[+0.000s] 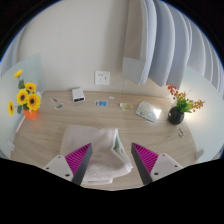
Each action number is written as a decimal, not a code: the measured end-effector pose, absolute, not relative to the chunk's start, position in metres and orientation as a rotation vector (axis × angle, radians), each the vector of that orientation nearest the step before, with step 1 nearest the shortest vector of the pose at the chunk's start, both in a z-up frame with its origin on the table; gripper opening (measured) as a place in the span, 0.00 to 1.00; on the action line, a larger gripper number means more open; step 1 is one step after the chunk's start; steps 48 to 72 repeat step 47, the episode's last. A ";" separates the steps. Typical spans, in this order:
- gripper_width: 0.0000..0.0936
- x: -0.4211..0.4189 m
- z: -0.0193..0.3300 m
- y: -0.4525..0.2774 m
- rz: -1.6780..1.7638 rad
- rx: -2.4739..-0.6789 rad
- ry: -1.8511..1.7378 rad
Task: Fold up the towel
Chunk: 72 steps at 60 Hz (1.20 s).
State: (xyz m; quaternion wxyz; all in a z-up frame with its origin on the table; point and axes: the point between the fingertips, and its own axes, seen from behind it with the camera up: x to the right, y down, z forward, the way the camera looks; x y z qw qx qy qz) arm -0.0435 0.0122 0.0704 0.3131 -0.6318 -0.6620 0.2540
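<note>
Towel [103,152] position: flat on the wooden table [50,135], between the two fingers and running forward from them, its far edge rumpled and partly turned over. The towel serves as the landmark below.

Gripper [113,160] state: jaws spread wide, one magenta pad [78,156] at each side of the towel's near end. No cloth is pinched; the fingers appear to hang just above it, though contact cannot be confirmed.

Fault risks, judged from this position:
- Closing on the middle of the cloth instead of an edge or corner would bunch it and give a crooked fold.
- Catching one layer only at the turned-over far edge would drag that layer and leave the rest behind.
- A long sweep beyond the towel could strike the small items lying there.

Containers:
- Beyond and left of the towel, a vase holds sunflowers [25,97].
- Beyond and right of the towel, a dark pot [176,115] holds red and orange flowers [184,99].
- Beyond the towel, near the wall, sits a small white box [78,95]; contents cannot be seen.
</note>
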 end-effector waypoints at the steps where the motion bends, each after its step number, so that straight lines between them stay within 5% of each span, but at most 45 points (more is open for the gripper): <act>1: 0.88 -0.040 0.080 0.009 0.684 -1.664 -1.744; 16: 0.91 0.075 0.223 -0.016 0.734 -1.669 -1.713; 25: 0.91 0.132 0.266 -0.024 0.707 -1.669 -1.626; 72: 0.91 0.169 0.258 -0.043 0.693 -1.688 -1.550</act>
